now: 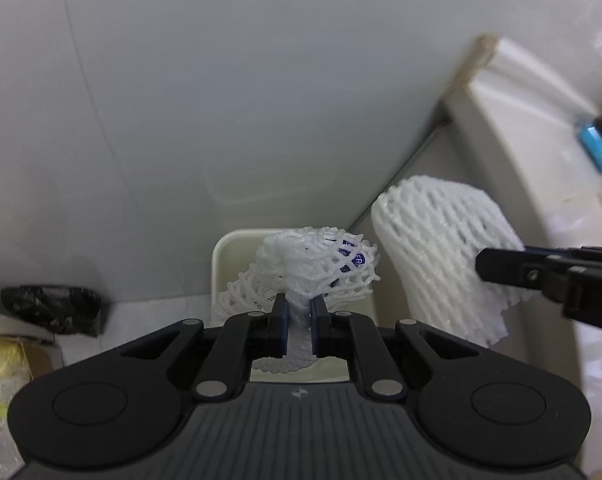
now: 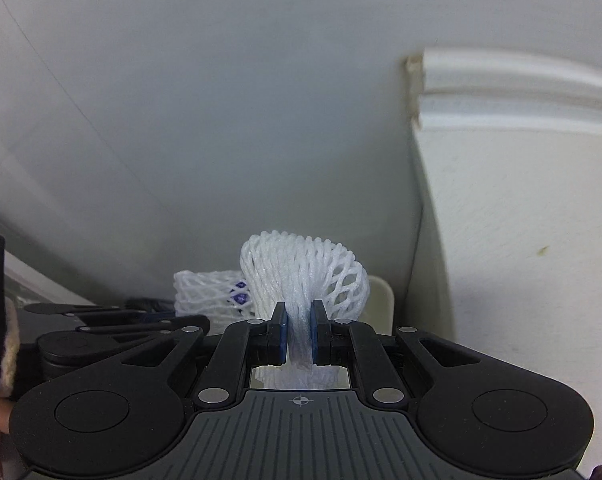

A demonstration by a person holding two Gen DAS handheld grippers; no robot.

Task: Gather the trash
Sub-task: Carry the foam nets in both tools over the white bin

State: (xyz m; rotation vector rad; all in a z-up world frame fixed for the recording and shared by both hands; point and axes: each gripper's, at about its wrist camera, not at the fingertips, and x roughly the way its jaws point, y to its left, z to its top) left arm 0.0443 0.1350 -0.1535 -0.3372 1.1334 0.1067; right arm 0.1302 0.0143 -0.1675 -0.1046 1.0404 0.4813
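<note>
Beyond our left gripper (image 1: 300, 330), clamped on printed foam net (image 1: 317, 266), stands a cream bin (image 1: 237, 248); right gripper (image 2: 300, 330) pinches plain foam net (image 2: 301, 276). Only the left view shows a black bag (image 1: 53, 308).

Two white foam nets (image 1: 313, 268) (image 2: 301, 276) — crumpled, pinched upright.

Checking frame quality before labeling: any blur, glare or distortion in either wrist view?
Left wrist: blue object at the right edge is motion-smeared; the net in the left gripper is sharp. Right wrist: net in the right gripper is sharp, the trim soft. Both: flat light, no glare, fisheye bending and dark corners.
</note>
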